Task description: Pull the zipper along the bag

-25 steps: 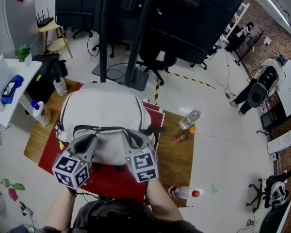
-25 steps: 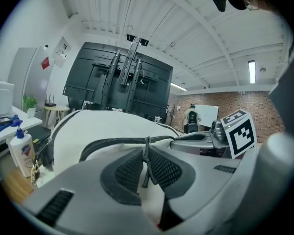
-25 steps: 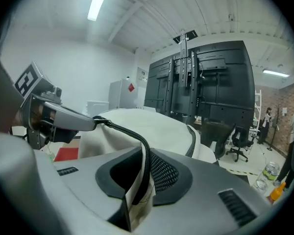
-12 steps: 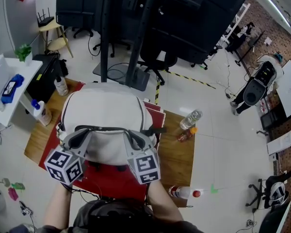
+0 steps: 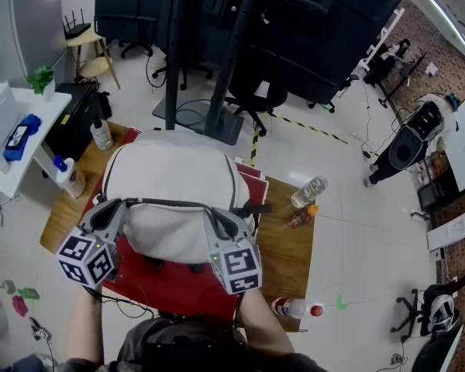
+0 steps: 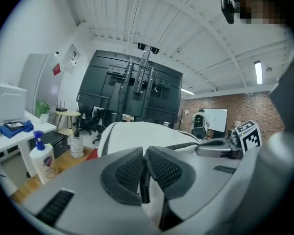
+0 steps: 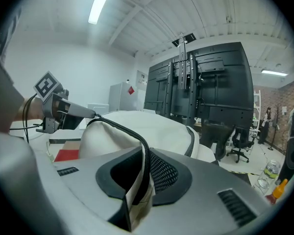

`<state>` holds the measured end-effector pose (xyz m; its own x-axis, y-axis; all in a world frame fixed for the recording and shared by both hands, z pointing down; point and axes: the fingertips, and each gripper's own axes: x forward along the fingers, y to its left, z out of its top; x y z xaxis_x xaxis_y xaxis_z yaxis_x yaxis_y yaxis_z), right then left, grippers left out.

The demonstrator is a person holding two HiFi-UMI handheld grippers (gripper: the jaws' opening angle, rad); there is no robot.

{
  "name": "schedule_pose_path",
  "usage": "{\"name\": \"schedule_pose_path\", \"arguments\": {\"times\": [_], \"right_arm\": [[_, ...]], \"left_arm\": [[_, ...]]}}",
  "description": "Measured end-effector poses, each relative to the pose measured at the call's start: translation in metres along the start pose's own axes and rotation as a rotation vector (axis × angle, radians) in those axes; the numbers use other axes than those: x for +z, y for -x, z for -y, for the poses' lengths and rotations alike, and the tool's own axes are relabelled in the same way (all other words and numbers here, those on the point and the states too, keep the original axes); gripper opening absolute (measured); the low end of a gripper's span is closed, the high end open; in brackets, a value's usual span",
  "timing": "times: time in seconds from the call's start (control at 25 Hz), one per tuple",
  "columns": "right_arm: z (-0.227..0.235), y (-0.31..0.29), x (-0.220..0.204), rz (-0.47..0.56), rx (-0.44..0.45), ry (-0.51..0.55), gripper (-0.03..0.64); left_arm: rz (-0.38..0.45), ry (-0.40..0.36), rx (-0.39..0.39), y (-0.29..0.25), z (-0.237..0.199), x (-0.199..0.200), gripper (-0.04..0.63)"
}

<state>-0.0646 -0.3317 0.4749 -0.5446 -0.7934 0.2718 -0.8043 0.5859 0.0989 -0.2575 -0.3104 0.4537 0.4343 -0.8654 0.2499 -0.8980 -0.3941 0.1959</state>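
- The white bag (image 5: 170, 177) is sitting on a red mat (image 5: 170, 289) on a wooden table (image 5: 287, 246). Its dark zipper (image 5: 170, 203) is running across the near side between the two tongs.
- The left gripper (image 6: 145, 173) is clamping a thin dark pull (image 6: 144, 192) at the zipper's left end. The right gripper (image 7: 146, 175) is pinching the bag's zipper edge.
- The likely risk: the slim pull slipping from the pads under a crooked tug. The slider could also be snagging on slack fabric if the right grip is loosening and the bag sliding.
- No brand is reading clearly. Only square markers are showing on each cube (image 5: 85, 258), and a pump bottle (image 6: 40, 158) label is too blurred.
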Motion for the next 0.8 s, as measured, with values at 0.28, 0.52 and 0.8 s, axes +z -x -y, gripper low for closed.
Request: {"name": "schedule_pose_path", "arguments": {"times": [0.28, 0.52, 0.8], "right_arm": [[0.002, -0.004, -0.006, 0.001, -0.013, 0.009, 0.054], [0.001, -0.005, -0.009, -0.006, -0.008, 0.005, 0.054], [-0.001, -0.007, -0.009, 0.006, -0.013, 0.007, 0.054]], "left_arm": [[-0.016, 0.087, 0.068, 0.027, -0.037, -0.034, 0.046], [-0.021, 0.174, 0.069, 0.034, -0.035, -0.072, 0.051], [-0.104, 0.153, 0.065, 0.025, -0.019, -0.135, 0.052]]}}
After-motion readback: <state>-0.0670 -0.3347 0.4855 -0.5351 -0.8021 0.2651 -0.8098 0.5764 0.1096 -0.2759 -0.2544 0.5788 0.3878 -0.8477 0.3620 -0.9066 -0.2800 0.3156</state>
